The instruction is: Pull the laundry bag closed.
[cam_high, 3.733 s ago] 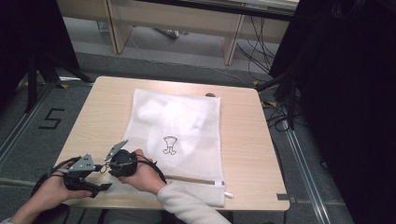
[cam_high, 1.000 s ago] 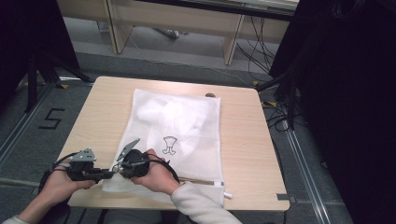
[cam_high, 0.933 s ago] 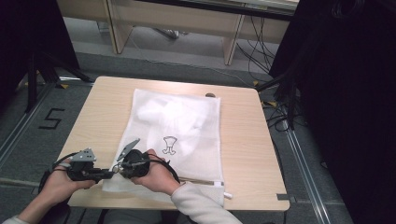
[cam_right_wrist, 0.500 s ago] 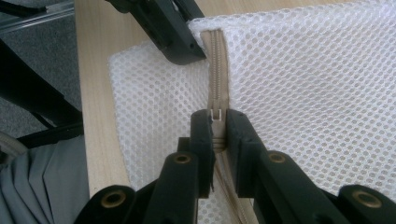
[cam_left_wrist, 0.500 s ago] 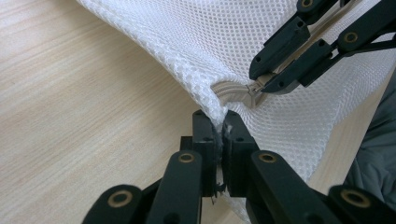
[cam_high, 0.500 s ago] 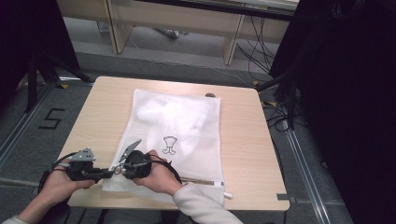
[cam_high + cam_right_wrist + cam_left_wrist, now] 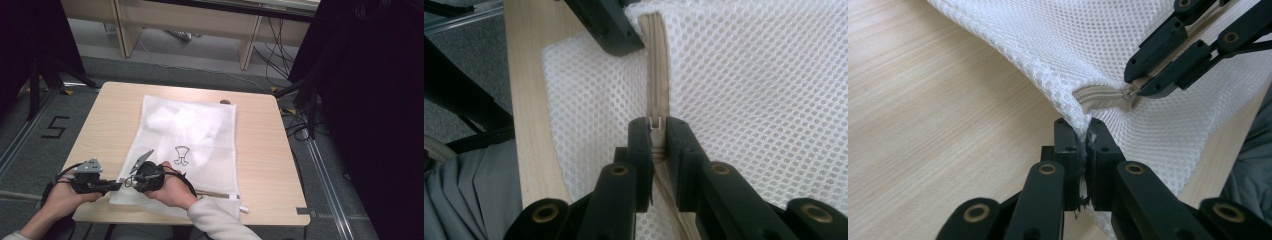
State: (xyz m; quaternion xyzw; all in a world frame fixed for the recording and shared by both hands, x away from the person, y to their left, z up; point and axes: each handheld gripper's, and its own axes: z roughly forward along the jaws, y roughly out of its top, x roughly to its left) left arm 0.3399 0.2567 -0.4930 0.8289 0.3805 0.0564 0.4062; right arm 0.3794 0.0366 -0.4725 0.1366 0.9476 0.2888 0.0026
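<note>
A white mesh laundry bag (image 7: 187,145) lies flat on the bench (image 7: 260,150), its zipped edge along the near side, and both grippers work at that edge's near-left corner. The left gripper (image 7: 1082,145) is clamped on the mesh of the bag's corner, just beside the end of the beige zipper (image 7: 657,65). The right gripper (image 7: 655,131) is pinched on the zipper's slider pull (image 7: 655,121), jaws nearly together with the small metal tab between them. The step in hand looks like the start of unzipping, with one gripper anchoring the corner and the other holding the pull. The next move probably calls for drawing the pull along the zipper line toward the bag's far-right end while the left grip holds the fabric taut, so the mesh does not bunch. The corner sits close to the bench's near edge; open bench lies to the right along the zipper.
</note>
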